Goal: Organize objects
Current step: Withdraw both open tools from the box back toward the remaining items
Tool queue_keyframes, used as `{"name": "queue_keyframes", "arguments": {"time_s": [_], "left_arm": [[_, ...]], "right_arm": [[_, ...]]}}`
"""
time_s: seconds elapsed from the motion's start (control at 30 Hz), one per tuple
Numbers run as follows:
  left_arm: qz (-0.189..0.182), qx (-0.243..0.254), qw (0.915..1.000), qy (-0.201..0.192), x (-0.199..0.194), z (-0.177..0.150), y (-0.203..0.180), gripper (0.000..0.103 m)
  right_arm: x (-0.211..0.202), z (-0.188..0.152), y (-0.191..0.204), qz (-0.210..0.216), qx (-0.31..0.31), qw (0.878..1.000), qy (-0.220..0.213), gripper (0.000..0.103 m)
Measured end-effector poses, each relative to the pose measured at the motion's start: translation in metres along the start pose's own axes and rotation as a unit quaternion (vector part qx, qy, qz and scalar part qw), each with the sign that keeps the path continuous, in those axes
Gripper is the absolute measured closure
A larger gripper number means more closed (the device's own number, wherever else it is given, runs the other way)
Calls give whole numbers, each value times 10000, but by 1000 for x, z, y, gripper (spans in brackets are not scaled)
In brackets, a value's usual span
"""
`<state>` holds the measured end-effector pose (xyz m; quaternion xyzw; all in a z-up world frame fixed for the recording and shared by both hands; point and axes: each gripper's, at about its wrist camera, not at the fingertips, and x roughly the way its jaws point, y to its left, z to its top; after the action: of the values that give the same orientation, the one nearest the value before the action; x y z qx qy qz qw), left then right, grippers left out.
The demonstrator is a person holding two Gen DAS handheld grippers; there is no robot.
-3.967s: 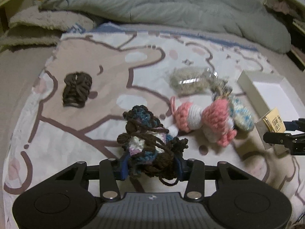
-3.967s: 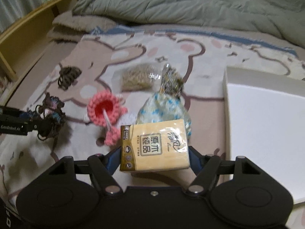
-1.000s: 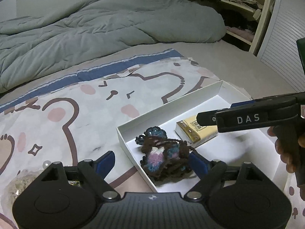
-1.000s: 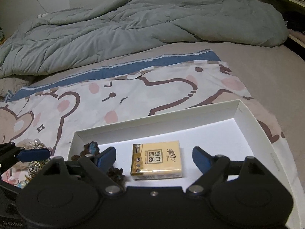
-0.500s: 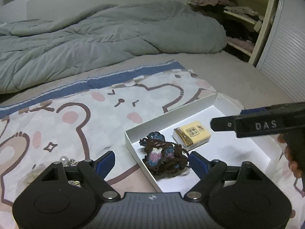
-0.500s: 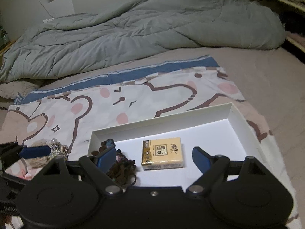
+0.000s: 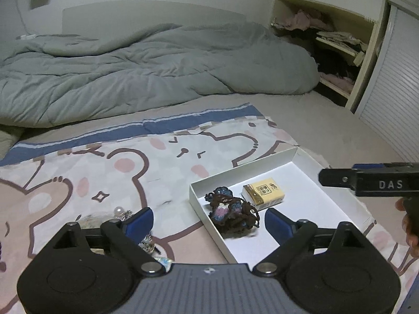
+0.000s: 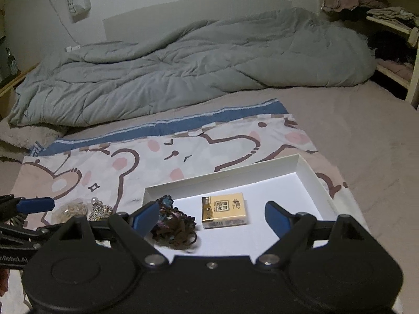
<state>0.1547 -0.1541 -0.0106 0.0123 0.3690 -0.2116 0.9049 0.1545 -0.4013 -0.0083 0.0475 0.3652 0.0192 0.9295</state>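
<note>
A bed (image 8: 366,141) carries a bear-print sheet (image 7: 146,162) below a rumpled grey duvet (image 8: 183,73). A white box (image 8: 311,175) at the sheet's right edge holds a yarn bundle (image 7: 230,213) beside a tissue pack (image 8: 224,210). Left tongs (image 7: 208,221) are opening, right tongs (image 8: 212,217) gape; both empty.

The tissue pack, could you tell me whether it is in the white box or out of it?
In: the tissue pack lies flat on the white box floor, beside the yarn bundle.
</note>
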Motion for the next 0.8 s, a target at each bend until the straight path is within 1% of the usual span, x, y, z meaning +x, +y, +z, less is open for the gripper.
{"name": "queue_keyframes", "arguments": {"time_s": [0.13,0.33,0.47,0.57,0.8], "left_arm": [[35,-173,9998,-49,-13,-7,5,7],[90,-207,9997,-109,-30,-14,5,1],[94,-246,9995,-177,-40,-17,3,0],[130,-264,9993,-236,-46,-21,2,0],[224,-278,9991,-219,-48,-31,5,0]], "right_arm": [[-18,-7,4,37,-5,9999,-136,12],[-41,-18,10,115,-92,9995,-291,8],[-52,-25,16,27,-254,9988,-414,4],[-58,-31,16,-9,-249,9986,-461,0],[-63,-46,12,-102,-282,9981,-530,0]]}}
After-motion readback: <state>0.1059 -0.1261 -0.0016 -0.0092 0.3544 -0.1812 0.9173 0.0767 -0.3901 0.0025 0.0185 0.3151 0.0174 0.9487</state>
